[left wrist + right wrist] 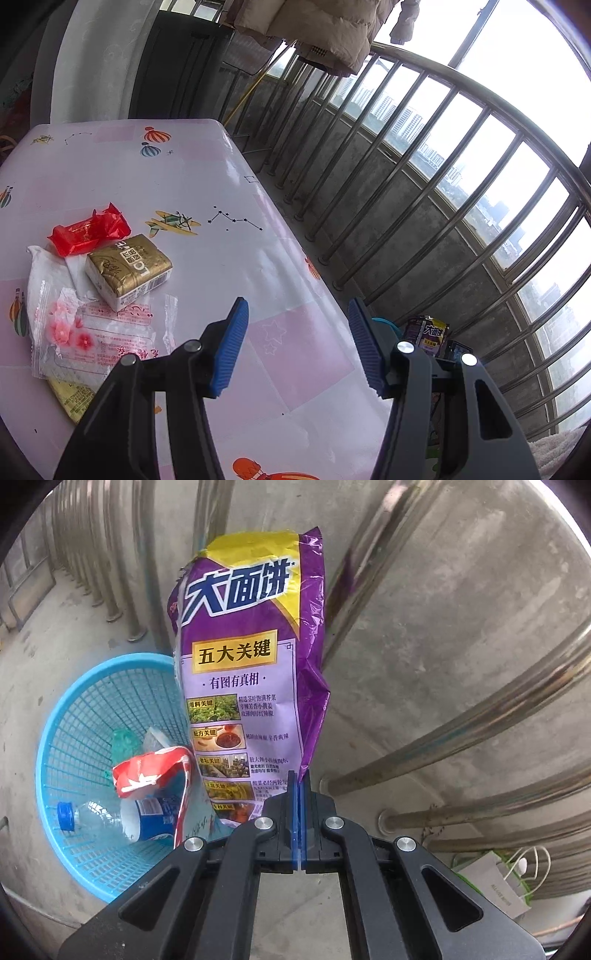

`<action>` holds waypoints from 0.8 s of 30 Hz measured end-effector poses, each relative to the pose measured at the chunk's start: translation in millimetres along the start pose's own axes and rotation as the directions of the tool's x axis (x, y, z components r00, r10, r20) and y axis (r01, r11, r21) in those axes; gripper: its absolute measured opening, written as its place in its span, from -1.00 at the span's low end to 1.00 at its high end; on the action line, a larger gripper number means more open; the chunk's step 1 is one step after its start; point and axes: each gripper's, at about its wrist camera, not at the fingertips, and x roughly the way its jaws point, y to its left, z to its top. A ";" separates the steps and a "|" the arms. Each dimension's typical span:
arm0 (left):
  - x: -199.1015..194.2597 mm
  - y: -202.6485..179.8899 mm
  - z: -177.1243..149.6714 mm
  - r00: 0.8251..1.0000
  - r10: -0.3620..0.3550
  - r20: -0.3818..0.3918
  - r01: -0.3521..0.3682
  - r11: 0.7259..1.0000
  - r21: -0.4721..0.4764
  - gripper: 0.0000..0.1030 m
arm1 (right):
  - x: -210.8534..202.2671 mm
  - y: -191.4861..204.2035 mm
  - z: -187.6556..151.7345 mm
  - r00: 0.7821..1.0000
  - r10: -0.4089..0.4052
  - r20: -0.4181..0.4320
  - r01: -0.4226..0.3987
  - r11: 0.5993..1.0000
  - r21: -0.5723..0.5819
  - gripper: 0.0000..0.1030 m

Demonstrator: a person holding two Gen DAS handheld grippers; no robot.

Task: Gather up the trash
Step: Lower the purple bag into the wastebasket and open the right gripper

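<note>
Right tool [298, 775]: blue pads pressed together on lower edge of purple-and-yellow plastic noodle wrapper [251, 657], hanging just right of round blue mesh plastic basket [55, 738] on concrete floor; red wrapper and clear bottle already inside. Step judged: drop-off. Next move probably a shift left over the rim, then release. Left tool [298, 343]: about half open, empty, above pink patterned tabletop [207, 177]; gold tissue pack [129, 269] and red sweet wrapper [88, 230] left to collect.

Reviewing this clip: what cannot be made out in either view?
- Right wrist view: the purple noodle wrapper in the right gripper hides part of the blue mesh basket.
- Left wrist view: the left gripper covers most of the yellow packet; the clear flowered wrapper's print is unreadable.
</note>
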 end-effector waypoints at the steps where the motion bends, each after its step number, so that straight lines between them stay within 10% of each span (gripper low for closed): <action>1: 0.0 0.2 0.1 1.000 0.000 0.000 0.000 1.000 0.002 0.06 | 2.5 7.6 -0.9 1.000 0.004 -0.003 -0.004 0.999 -0.036 -1.00; 16: 8.3 -2.7 2.9 0.999 0.047 -0.026 -0.046 0.999 0.028 0.06 | 79.7 122.0 -28.8 0.984 -0.050 -0.171 -0.016 0.931 -0.364 -1.00; 24: 14.8 -3.6 2.3 0.997 0.057 -0.049 -0.056 0.998 0.032 0.06 | 103.4 130.5 -44.0 0.964 -0.040 -0.261 -0.058 0.932 -0.357 -0.93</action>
